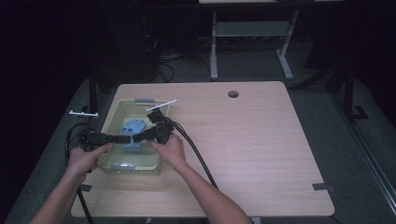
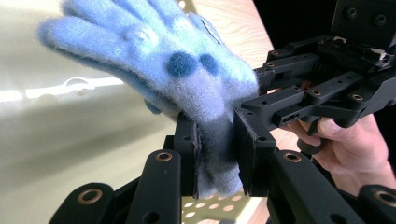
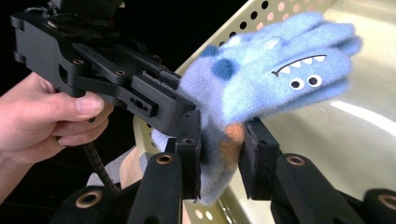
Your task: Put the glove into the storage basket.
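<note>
— Where is the glove?

— The blue fuzzy glove [image 1: 132, 135] is held up over the pale green perforated basket [image 1: 113, 112], which sits at the left part of the tabletop [image 1: 261, 149]. In the right gripper view the glove [image 3: 280, 74] shows a monster face with white teeth and two eyes; in the left gripper view its other side [image 2: 163, 70] shows two dark blue dots.

— What can't you make out?

— From the high view the glove is small and dim, half covered by the two tools. The cuff end is buried between the jaws in both gripper views, and its lower edge is cut off behind them. An orange patch shows at the cuff in the right gripper view.

— The left gripper?

— The left gripper [image 1: 122, 138], [image 2: 217, 144] has its jaws clamped on the cuff, fabric pinched flat between the pads.

— And the right?

— The right gripper [image 1: 140, 136], [image 3: 223, 144] also has the cuff between its jaws, the cloth pressed against both pads. It meets the left one nose to nose over the basket. A hand [image 1: 170, 151] grips its handle; the other hand [image 1: 84, 158] holds the left tool beside the basket's outer wall.
</note>
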